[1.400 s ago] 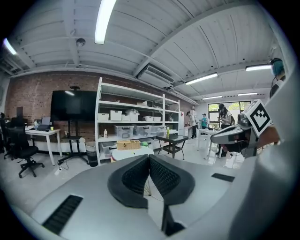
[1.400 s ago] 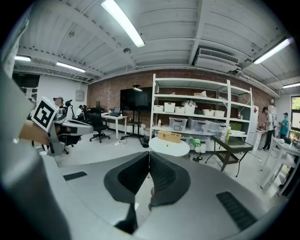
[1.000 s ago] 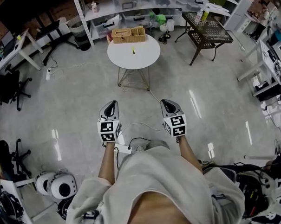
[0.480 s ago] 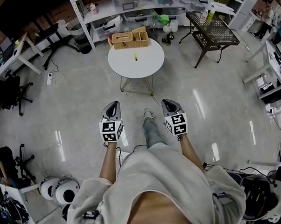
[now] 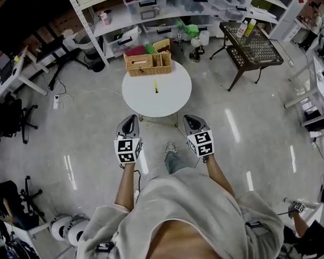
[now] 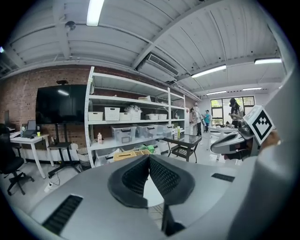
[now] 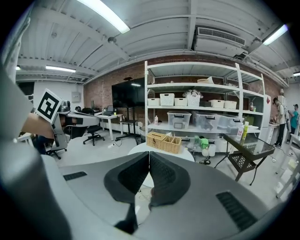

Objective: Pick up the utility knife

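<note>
- Shiny grey floor [image 5: 87, 129] in the head view, with a round white counter [image 5: 174, 101] up top. On it the utility knife [image 5: 155, 87] lies about mid-counter, a bit toward the far edge where a wicker basket [image 5: 148, 62] sits. The left tool [image 5: 130, 118] and right tool [image 5: 189, 117] hang just off the near edge, well apart from the knife.
- Left gripper view: jaws tipped together, nothing in them.
- Right gripper view: same deal, jaws together and empty, basket ahead.

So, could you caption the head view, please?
Left gripper and right gripper, both shut, face a round table bearing a utility knife.
</note>
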`<move>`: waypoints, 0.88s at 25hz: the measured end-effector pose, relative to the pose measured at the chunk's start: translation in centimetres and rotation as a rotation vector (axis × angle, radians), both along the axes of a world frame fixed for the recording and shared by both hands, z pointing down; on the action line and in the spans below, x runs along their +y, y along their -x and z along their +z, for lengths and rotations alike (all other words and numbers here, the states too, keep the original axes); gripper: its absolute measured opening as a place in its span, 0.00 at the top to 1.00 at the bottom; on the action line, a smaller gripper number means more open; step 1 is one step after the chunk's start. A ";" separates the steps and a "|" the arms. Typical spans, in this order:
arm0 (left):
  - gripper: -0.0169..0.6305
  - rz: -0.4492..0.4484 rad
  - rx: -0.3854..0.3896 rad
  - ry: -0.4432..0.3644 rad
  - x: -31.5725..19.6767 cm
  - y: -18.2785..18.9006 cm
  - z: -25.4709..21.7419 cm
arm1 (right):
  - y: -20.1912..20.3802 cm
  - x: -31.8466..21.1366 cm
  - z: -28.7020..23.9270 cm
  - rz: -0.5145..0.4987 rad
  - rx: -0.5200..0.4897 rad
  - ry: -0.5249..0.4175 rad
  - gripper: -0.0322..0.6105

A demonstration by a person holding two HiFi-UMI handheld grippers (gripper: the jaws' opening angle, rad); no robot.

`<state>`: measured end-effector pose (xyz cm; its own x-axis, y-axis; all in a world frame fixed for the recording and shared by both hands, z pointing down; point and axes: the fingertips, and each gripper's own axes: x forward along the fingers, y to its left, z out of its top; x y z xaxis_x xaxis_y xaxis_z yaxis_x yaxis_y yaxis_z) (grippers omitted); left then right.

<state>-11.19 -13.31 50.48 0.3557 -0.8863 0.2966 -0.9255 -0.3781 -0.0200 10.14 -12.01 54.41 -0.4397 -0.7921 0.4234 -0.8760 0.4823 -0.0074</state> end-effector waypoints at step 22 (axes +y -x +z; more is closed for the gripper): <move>0.94 -0.071 -0.055 0.060 -21.3 0.0 2.3 | 1.8 -24.3 2.9 -0.113 -0.045 0.072 0.90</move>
